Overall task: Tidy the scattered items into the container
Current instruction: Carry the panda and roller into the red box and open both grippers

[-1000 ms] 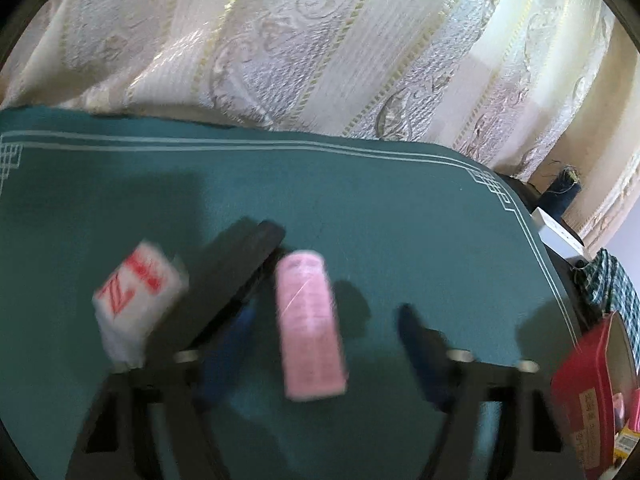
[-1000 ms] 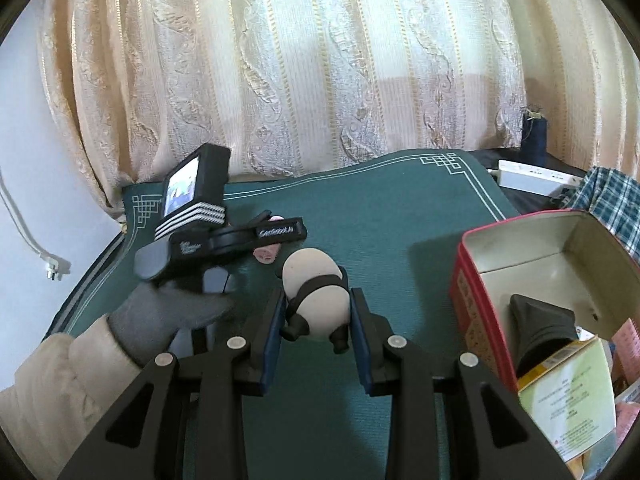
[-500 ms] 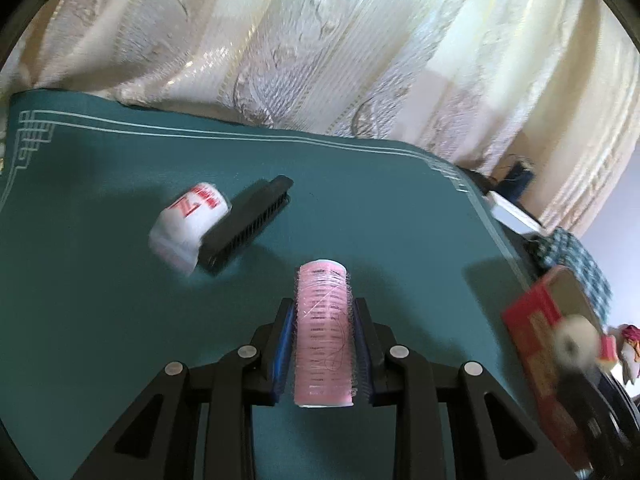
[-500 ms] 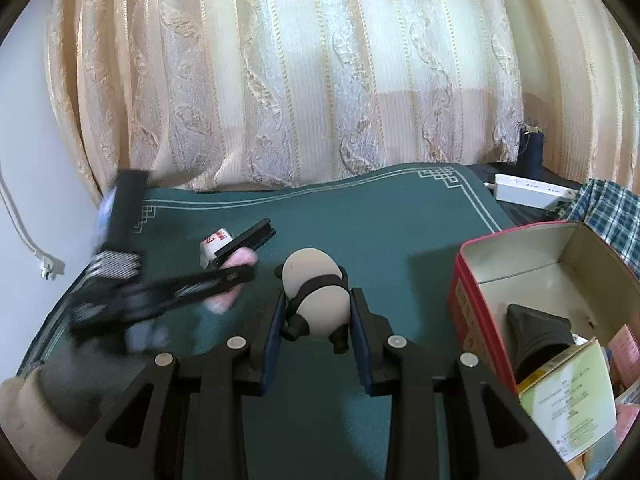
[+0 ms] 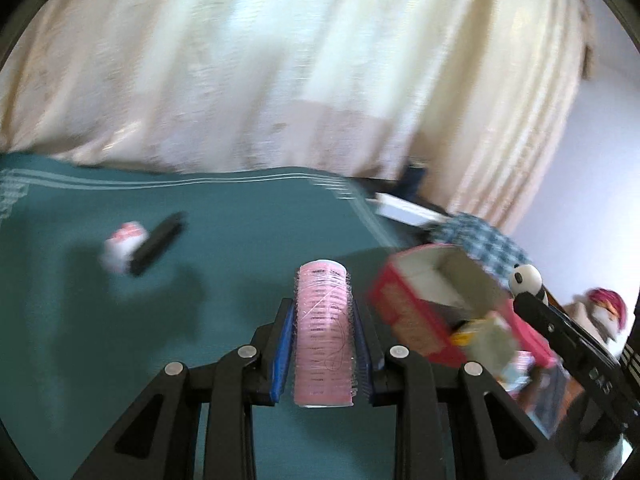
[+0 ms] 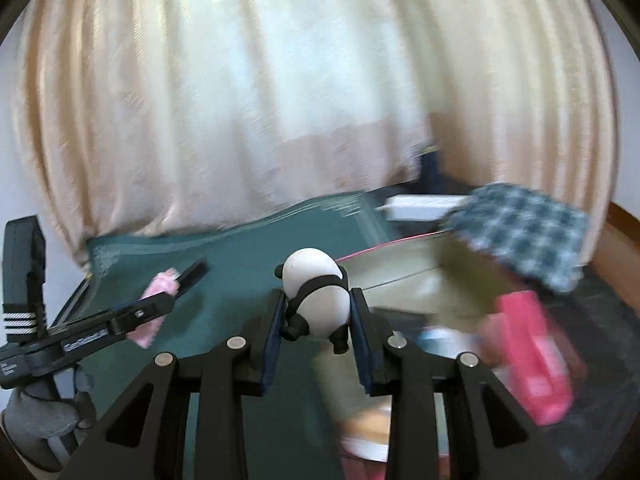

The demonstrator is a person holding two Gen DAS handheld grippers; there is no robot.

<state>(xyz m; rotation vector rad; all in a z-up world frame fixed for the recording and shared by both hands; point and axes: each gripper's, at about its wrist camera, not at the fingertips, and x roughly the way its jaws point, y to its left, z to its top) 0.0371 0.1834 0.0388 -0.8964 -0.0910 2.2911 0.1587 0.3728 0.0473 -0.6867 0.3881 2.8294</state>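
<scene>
Indoors, green tablecloth (image 5: pixel 240 216), cream curtain (image 5: pixel 280 72) behind

Left gripper (image 5: pixel 323 332), lower centre of frame, jaws clamped on pink hair roller (image 5: pixel 323 334). Right gripper (image 6: pixel 318 328), lower centre, gripping panda figure (image 6: pixel 316 300). Grey-gloved hand (image 6: pixel 44 412), lower left, holding left gripper.
</scene>
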